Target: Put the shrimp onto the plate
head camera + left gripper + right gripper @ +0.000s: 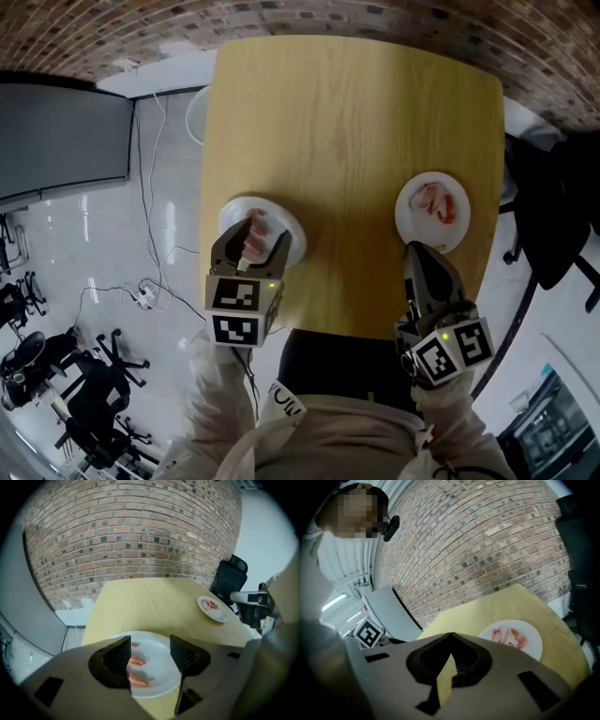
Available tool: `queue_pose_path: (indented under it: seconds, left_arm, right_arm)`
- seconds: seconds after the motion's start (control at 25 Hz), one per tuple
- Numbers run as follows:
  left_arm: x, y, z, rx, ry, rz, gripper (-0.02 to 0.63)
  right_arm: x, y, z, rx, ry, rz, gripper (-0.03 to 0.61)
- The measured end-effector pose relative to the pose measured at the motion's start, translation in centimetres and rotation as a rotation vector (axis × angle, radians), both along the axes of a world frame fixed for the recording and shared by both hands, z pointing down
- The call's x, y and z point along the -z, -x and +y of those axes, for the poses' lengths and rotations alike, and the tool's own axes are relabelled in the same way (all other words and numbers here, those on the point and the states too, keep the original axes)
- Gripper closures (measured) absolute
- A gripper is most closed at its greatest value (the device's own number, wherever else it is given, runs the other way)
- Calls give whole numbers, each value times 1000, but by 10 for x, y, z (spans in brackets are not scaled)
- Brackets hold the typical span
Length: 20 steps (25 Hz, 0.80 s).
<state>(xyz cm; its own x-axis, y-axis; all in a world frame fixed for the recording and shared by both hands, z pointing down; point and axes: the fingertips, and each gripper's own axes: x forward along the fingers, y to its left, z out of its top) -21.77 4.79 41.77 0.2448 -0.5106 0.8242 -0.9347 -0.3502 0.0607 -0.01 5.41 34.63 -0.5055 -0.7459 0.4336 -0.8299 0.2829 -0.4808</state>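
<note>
Two white plates stand on the yellow table. The left plate [292, 228] [159, 645] near the front edge holds pink shrimp [255, 240] [137, 661]. My left gripper [258, 234] [150, 641] hangs right over it, open, with the shrimp lying on the plate below and beside its left jaw; the pads press on nothing. The right plate [409, 221] [534, 644] [219, 616] also holds shrimp [433, 202] [509, 637]. My right gripper [414, 251] [451, 635] sits just in front of that plate near the table's edge, shut and with nothing in it.
A brick wall [140, 536] rises behind the table. A black office chair [562, 216] stands at the right and several more chairs [84, 394] on the floor at the left, with cables [150, 281] and a grey panel [61, 141]. The table's far half [347, 112] is bare wood.
</note>
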Motion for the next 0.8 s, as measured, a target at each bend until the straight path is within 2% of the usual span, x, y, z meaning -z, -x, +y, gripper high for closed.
queue_pose_path:
  seconds: [0.16,0.36,0.8]
  left_arm:
    - [-9,18,8,-39,24,-10,351]
    - [-22,31,10,-136,47,-24,321]
    - [-40,42,11,-321,110,-58,316]
  right_arm:
    - [-3,22,1,21,11,5,555]
    - [-7,45,-1,24,23,9,554]
    - [-12,67,-6,3,39,26,554]
